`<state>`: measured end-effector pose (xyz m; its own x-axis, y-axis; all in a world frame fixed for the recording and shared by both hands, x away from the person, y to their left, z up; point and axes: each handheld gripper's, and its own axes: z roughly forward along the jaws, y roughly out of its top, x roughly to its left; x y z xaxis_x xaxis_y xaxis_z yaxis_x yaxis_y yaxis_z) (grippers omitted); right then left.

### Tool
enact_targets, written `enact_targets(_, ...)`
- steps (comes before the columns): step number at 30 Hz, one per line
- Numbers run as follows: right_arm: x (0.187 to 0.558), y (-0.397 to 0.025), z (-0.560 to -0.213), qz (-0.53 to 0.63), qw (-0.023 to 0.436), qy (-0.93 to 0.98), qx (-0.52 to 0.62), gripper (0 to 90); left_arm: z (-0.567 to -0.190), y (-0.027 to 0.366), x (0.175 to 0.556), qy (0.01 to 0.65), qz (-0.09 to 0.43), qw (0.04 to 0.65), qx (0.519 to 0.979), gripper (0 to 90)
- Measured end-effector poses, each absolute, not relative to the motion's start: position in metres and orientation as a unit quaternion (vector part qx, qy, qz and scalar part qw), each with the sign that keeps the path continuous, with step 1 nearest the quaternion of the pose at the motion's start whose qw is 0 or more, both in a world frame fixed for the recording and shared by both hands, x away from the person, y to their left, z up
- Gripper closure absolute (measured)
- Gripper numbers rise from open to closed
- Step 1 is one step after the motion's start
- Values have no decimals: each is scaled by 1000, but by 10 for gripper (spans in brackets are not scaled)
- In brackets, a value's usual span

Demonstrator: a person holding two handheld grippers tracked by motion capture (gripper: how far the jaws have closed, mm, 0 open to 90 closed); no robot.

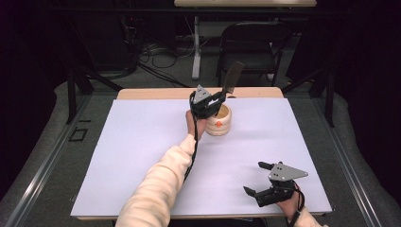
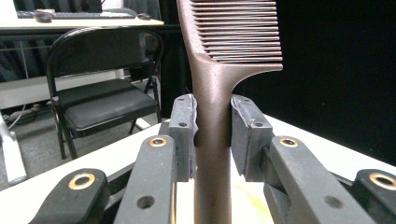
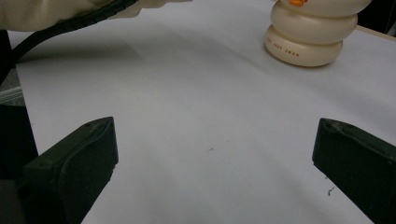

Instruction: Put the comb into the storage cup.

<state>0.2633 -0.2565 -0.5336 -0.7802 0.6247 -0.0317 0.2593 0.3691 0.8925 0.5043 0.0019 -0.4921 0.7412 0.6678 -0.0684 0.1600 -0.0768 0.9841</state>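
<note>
The comb [image 2: 219, 93] runs off the top of the left gripper view, and its handle's lower end drops out at the bottom edge. The cream holder [image 3: 310, 35] loses its top to the right gripper view's upper edge, its small printed lettering too fine to read

We reach left arm [image 1: 161, 179] forward across table, left gripper [image 1: 213, 105] raised, jaws clamped on comb [image 2: 212, 93] handle. Our right gripper [image 1: 265, 182] sits low at near edge, jaws spread wide, holding nothing.
</note>
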Motion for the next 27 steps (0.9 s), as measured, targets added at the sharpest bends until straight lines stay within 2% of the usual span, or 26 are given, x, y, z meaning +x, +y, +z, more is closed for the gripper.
enact_targets(27, 263, -256, -534, 489, 185, 807, 275, 0, -508, 2, 504, 305, 201, 590, 721, 716)
